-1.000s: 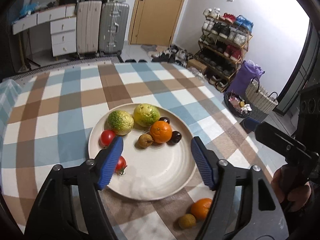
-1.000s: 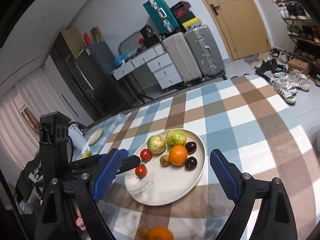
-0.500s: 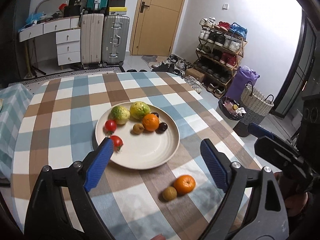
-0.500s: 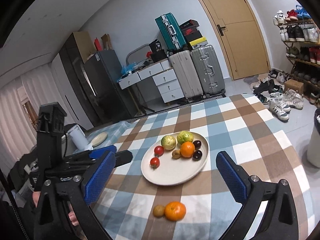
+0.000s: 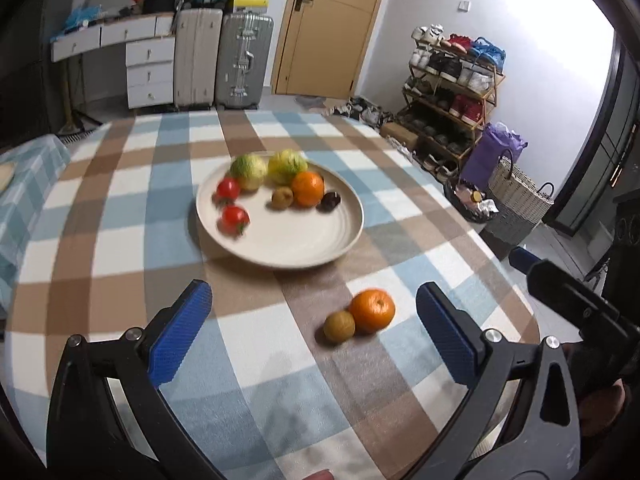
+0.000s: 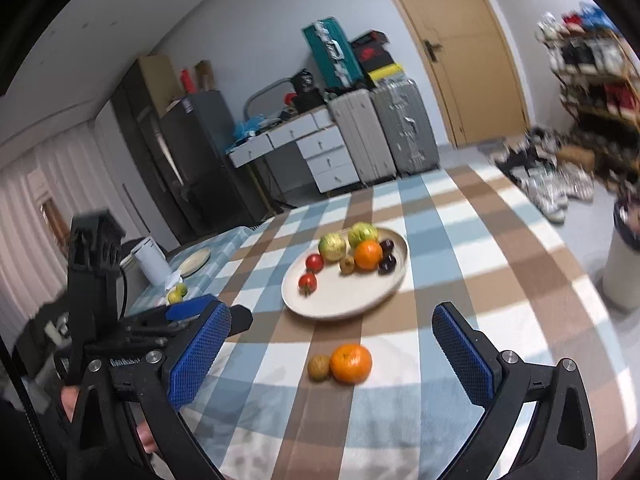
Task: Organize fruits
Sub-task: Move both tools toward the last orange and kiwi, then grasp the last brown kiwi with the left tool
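A: Left hand-held gripper is sitting spread wide, its jaws having just been opening, nothing between the pads. Right hand-held gripper is spread fully too, also empty.

B: Where's the loose fruit lying?

A: Orange and a small brown fruit are sitting on the tabletop, touching each other, brown one on the left. In the left wrist view they're lying just ahead and right of centre, closer to the right finger. In the right wrist view they're sitting ahead, nearly centred between the fingers.

B: So which one is going?

A: I'm judging the right better lined up; the left needs a shift to its right. Both fruits are roundish, so no long axis to worry about.

B: Target?

A: Plate farther ahead, well apart from the pair, already holding two green-yellow fruits, an orange, two tomatoes, a brown fruit and dark plums, with its near half bare.

B: Risk?

A: The touching pair. Closing on the orange may be nudging the brown one away.
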`<state>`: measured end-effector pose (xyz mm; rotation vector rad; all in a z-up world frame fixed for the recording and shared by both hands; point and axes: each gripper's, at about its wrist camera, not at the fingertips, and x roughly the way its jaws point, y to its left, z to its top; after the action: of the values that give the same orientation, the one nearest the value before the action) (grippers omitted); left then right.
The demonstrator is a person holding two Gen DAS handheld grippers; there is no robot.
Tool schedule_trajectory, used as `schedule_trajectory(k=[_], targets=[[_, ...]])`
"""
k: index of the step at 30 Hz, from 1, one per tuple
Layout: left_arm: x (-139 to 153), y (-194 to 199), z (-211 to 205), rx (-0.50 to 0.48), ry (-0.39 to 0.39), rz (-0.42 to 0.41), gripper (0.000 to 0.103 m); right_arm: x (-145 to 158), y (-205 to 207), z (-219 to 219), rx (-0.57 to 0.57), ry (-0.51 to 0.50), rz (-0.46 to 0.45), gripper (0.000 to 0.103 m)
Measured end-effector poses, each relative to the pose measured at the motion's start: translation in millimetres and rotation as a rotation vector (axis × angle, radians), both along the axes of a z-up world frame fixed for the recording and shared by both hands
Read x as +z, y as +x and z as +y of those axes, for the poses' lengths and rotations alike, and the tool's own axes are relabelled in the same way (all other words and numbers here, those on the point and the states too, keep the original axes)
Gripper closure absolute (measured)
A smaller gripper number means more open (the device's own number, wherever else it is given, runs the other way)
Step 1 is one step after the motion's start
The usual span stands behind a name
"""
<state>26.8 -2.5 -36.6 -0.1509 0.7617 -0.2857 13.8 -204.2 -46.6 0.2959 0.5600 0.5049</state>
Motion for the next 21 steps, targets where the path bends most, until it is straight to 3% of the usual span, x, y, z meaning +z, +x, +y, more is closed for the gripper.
schedule_trajectory(k=[15, 21], targets=[[-61, 20, -9, -0.091, -0.026, 0.122, 0.002, -32, 12, 0, 0.013, -0.002, 0.079, 0.0], [-70, 31, -5, -0.114, -0.032, 0.136, 0.011, -46, 21, -3, 0.02, 0.011, 0.12, 0.0]])
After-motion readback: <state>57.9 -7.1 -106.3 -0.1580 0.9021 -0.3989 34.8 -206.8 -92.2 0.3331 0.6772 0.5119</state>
